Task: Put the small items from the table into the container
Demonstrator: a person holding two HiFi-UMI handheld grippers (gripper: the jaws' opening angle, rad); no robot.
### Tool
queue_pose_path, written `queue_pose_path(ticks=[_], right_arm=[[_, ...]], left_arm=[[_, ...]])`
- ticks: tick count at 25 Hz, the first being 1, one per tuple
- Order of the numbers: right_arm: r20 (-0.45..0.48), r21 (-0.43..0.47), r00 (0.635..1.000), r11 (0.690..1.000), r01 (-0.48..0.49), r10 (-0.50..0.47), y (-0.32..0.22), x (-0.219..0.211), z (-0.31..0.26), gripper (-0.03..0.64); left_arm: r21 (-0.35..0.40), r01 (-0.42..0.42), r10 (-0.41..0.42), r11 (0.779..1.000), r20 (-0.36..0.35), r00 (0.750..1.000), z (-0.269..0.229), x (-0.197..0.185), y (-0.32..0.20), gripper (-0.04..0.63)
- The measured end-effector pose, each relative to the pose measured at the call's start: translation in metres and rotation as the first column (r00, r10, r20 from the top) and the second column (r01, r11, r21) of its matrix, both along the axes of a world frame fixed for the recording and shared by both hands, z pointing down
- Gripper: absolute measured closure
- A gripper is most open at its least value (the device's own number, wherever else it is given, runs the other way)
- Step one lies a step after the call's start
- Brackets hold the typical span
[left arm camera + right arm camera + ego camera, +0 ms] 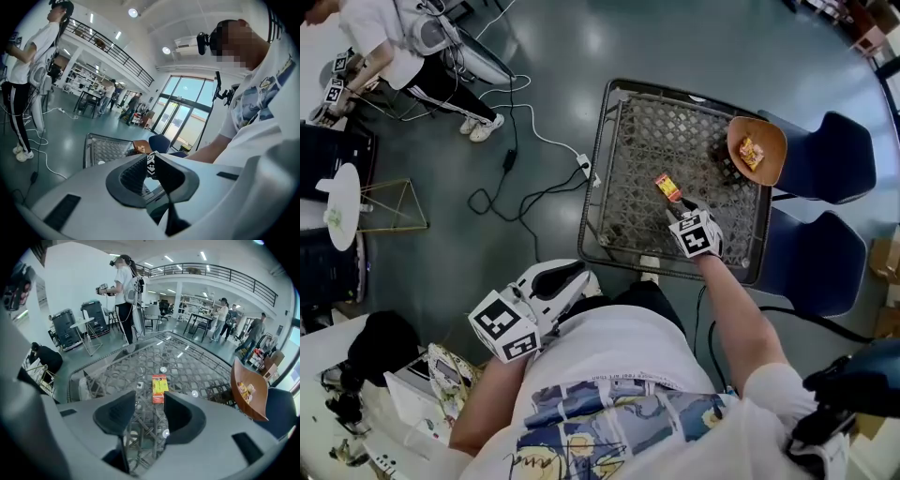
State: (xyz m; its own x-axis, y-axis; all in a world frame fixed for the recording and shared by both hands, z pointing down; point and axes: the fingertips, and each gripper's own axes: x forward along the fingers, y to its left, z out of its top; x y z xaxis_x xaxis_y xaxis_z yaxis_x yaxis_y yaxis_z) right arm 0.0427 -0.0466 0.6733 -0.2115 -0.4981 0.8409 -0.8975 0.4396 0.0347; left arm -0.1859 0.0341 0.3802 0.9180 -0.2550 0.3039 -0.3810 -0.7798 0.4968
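A small orange-and-red packet lies flat on the glass-topped lattice table. My right gripper hovers just short of it, angled down, jaws open; the packet shows beyond the tips and no pad touches it. An orange-brown bowl on the table's right edge holds a yellow-red packet. My left gripper hangs by my body, off the table, its jaws barely apart and empty. The table and bowl lie beyond it.
Two blue chairs stand right of the table. Cables and a power strip lie on the floor to its left. Another person with grippers stands at the far left near a white side table. A cluttered white desk sits by my left.
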Motion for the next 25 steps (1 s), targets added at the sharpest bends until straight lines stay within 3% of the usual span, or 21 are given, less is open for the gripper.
queue_pose_path(ticks=[13, 20, 25], right_arm=[[0.034, -0.066, 0.992, 0.991, 0.120, -0.118, -0.059, 0.007, 0.062, 0.416], [0.118, -0.058, 0.987, 0.991, 0.120, -0.112, -0.059, 0.009, 0.067, 0.417], [0.117, -0.047, 0.985, 0.990, 0.133, -0.126, -0.056, 0.010, 0.064, 0.480]], left_arm=[[-0.055, 0.172, -0.165, 0.984, 0.112, 0.980, 0.007, 0.031, -0.007, 0.565], [-0.057, 0.203, -0.193, 0.978, 0.142, 0.971, 0.011, 0.044, -0.009, 0.565], [-0.049, 0.188, -0.179, 0.981, 0.149, 0.973, 0.009, 0.059, -0.012, 0.565]])
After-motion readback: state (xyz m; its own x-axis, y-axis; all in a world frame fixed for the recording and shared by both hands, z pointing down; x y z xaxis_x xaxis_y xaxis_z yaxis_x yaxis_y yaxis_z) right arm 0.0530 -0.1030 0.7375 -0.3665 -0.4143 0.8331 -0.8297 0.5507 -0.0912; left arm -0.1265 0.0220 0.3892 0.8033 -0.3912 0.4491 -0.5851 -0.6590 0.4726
